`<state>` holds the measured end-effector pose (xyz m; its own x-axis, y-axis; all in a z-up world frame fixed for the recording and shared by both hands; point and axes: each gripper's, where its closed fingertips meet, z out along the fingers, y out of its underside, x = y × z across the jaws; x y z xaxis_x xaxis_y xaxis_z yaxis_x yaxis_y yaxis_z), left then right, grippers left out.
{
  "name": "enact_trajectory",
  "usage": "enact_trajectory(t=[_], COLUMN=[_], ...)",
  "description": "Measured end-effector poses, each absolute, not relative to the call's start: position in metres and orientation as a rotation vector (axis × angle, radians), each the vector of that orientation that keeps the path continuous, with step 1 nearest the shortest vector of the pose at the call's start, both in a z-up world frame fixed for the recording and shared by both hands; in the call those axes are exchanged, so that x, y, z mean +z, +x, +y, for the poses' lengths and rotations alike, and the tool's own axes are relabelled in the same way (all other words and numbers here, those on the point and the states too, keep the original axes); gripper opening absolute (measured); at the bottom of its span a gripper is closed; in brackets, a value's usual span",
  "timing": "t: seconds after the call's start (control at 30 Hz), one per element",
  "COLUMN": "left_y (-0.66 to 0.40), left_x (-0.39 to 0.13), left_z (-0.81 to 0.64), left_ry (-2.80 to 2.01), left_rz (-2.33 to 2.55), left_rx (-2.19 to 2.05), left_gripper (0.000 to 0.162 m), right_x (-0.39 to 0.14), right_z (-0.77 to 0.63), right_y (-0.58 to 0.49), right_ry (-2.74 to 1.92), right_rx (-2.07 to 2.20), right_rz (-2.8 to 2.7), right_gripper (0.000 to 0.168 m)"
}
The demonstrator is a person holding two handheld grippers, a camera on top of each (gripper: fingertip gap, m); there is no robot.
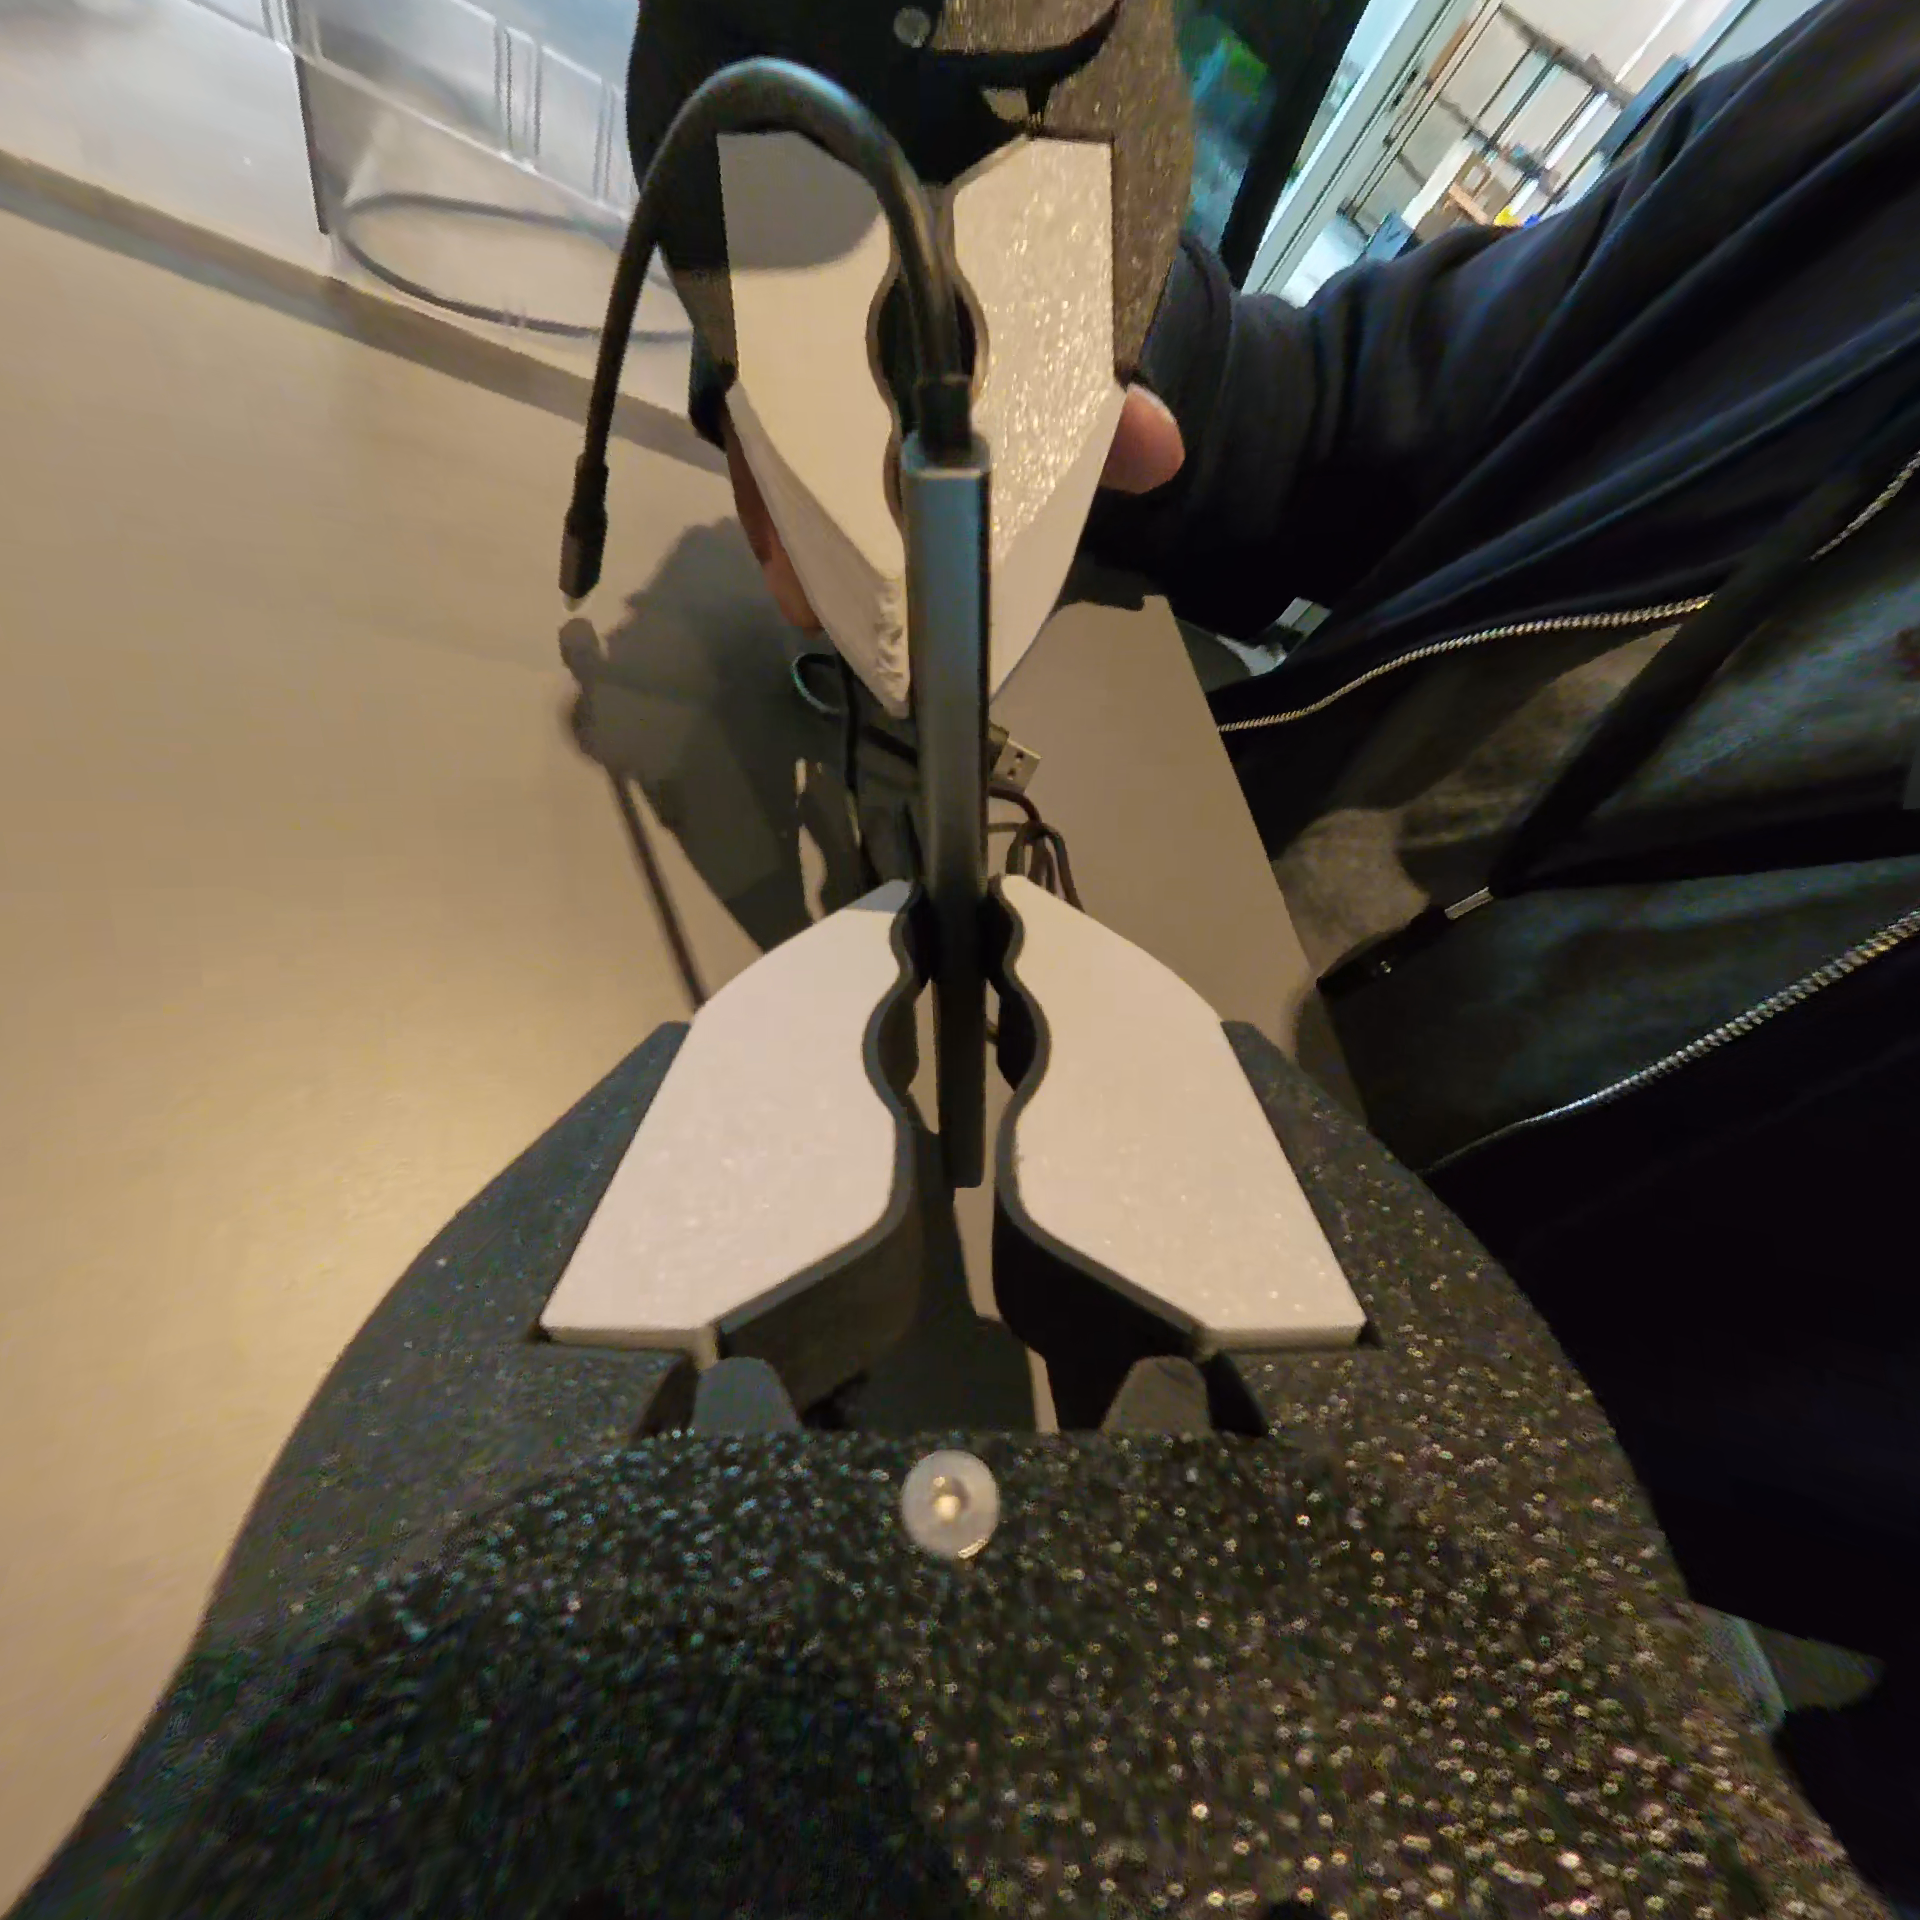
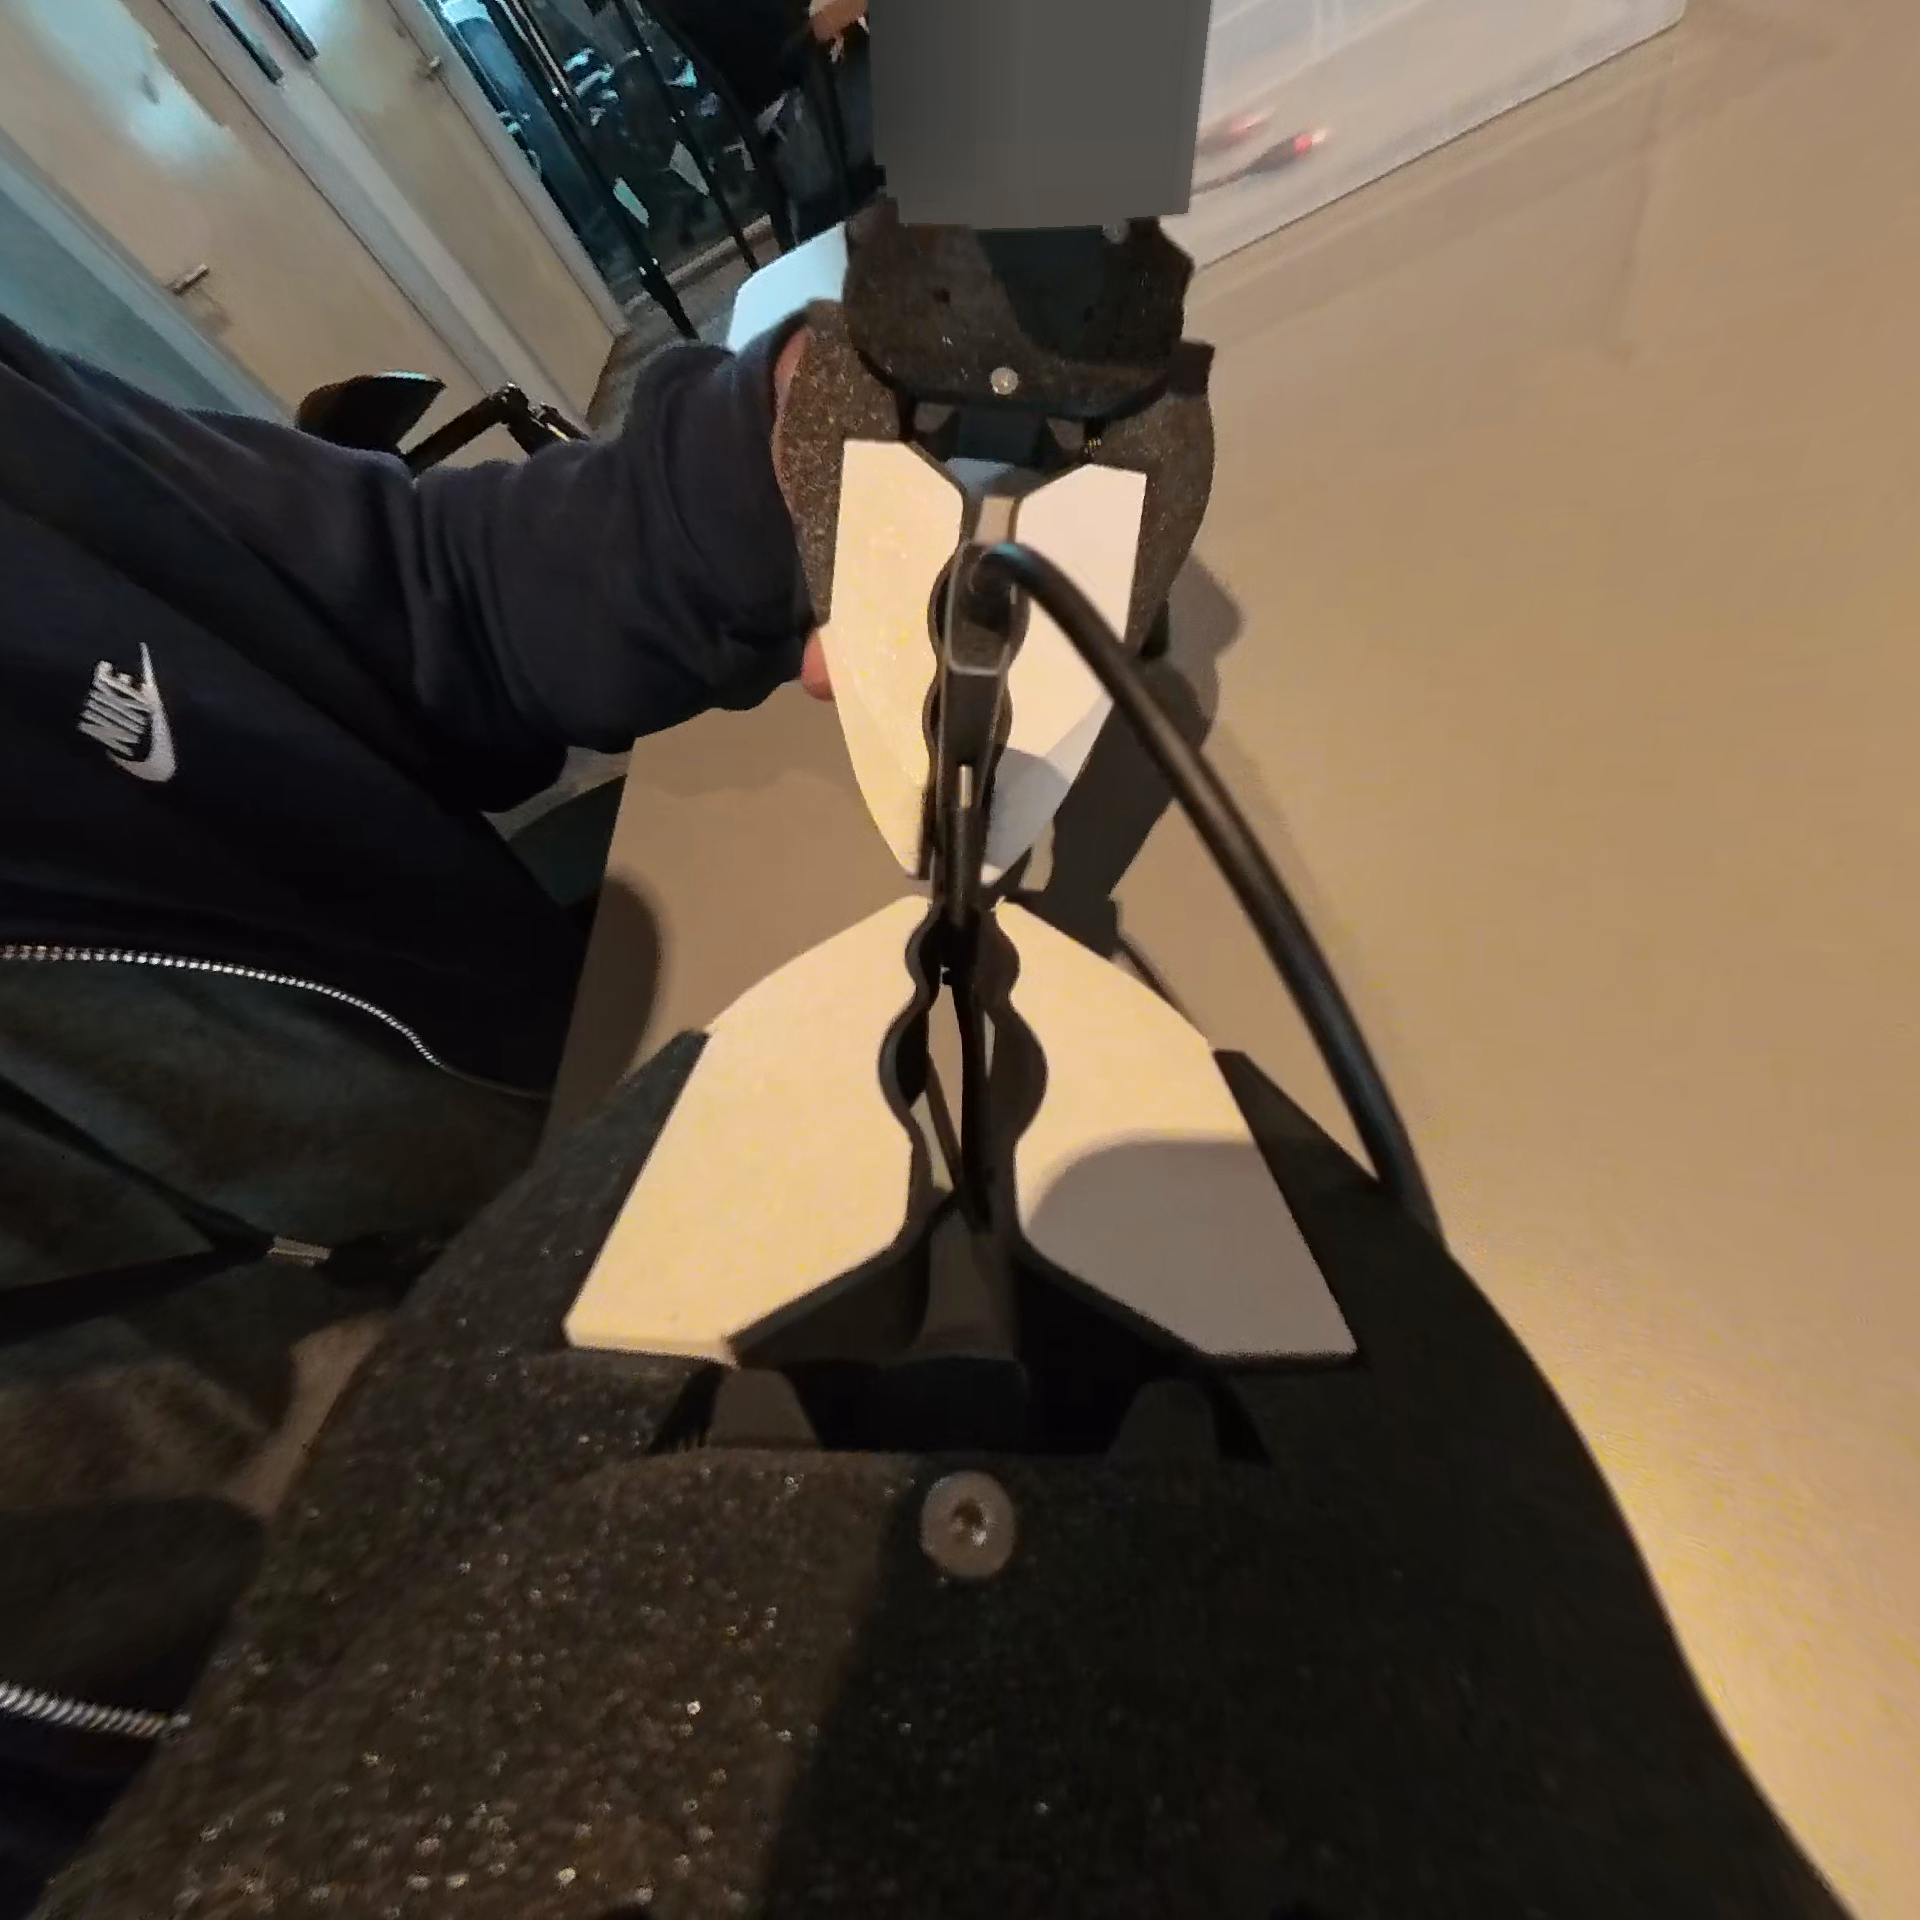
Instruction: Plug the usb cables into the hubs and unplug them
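A slim grey USB hub (image 1: 948,810) is held edge-on above the table between both grippers, which face each other. My left gripper (image 1: 954,904) is shut on its near end. My right gripper (image 1: 935,686) is shut around its far end, where a short black cable (image 1: 748,94) comes out, loops over and hangs with a free plug (image 1: 582,540). In the right wrist view my right gripper (image 2: 961,914) is shut on a thin dark edge, tip to tip with the left gripper (image 2: 961,852). A black cable (image 2: 1247,883) arcs past on the right.
A pile of loose black USB cables with a silver plug (image 1: 1023,764) lies on the beige table (image 1: 260,831) under the hub. A clear plastic box (image 1: 468,156) stands at the back left. A person's dark jacket (image 1: 1558,468) fills the table's right edge. Less than 4 cm separates the two grippers' tips.
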<state>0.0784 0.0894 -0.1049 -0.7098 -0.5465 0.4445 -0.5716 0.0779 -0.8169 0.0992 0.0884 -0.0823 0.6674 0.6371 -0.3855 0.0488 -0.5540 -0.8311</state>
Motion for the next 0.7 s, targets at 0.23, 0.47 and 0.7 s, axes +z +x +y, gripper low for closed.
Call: enact_trajectory(t=[0.23, 0.47, 0.7], left_y=[0.075, 0.072, 0.070], left_x=[-0.120, -0.121, -0.123], left_z=[0.090, 0.086, 0.083], left_ry=[1.219, 1.198, 1.211], left_rz=[-2.448, -2.551, -2.673], left_rx=[1.550, 1.448, 1.300], left_gripper=[0.010, 0.010, 0.010], right_x=[-0.095, -0.097, -0.098], right_z=[0.084, 0.077, 0.071], right_y=[0.099, 0.096, 0.094], right_ry=[-2.124, -2.195, -2.251], right_rx=[0.834, 0.757, 0.689], right_rz=[-0.566, -0.633, -0.700], right_gripper=[0.006, 0.006, 0.006])
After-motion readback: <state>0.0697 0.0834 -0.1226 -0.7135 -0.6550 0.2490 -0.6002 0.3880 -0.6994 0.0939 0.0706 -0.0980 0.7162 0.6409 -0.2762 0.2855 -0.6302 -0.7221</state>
